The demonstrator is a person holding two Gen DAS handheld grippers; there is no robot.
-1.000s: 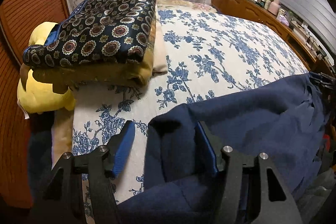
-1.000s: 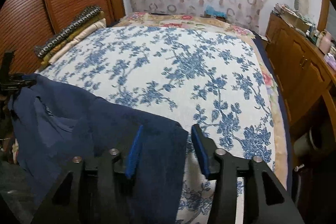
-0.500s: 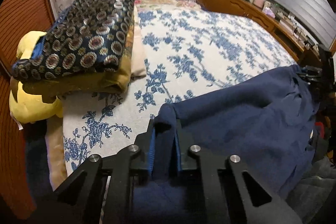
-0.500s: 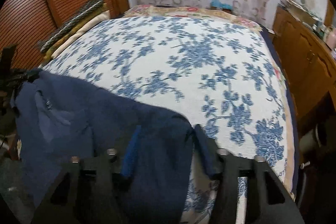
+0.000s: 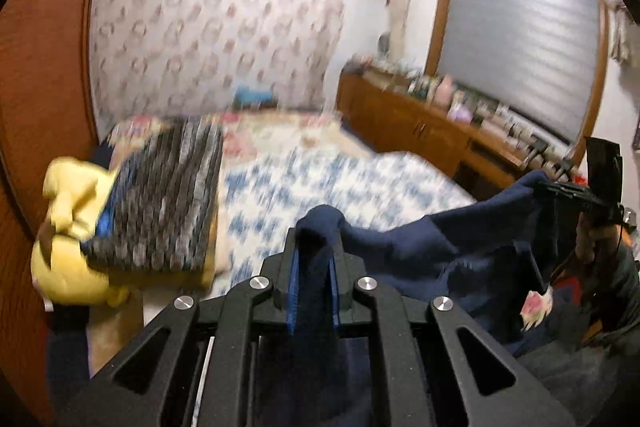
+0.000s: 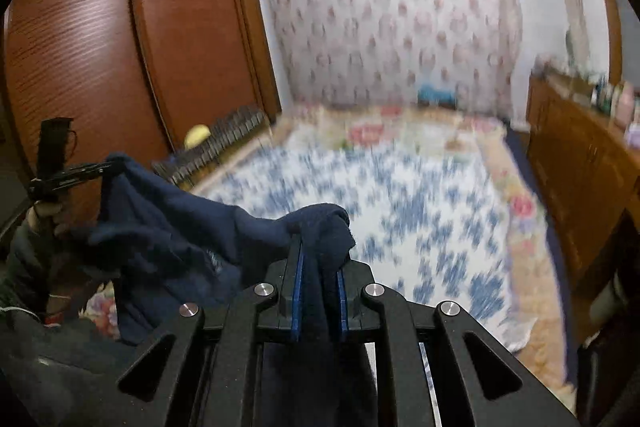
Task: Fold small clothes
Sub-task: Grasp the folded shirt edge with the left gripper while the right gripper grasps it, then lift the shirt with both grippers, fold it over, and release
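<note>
A navy blue garment (image 5: 432,251) hangs stretched between my two grippers, lifted above the bed. My left gripper (image 5: 314,267) is shut on one corner of it, a fold of cloth bunched between the blue pads. My right gripper (image 6: 320,275) is shut on the other corner of the garment (image 6: 180,227). Each gripper shows small in the other's view, the right one (image 5: 576,193) and the left one (image 6: 72,175), with cloth hanging from it. Both views are blurred by motion.
The bed with its blue floral cover (image 6: 400,195) lies ahead and below. A stack of folded blankets (image 5: 160,203) and a yellow plush toy (image 5: 68,227) sit on its left side. A wooden wardrobe (image 6: 120,47) stands left, a cluttered wooden sideboard (image 5: 424,123) right.
The left gripper shut on the garment's corner, then the right gripper shut on the other corner. Both have since lifted, raising the cloth off the bed.
</note>
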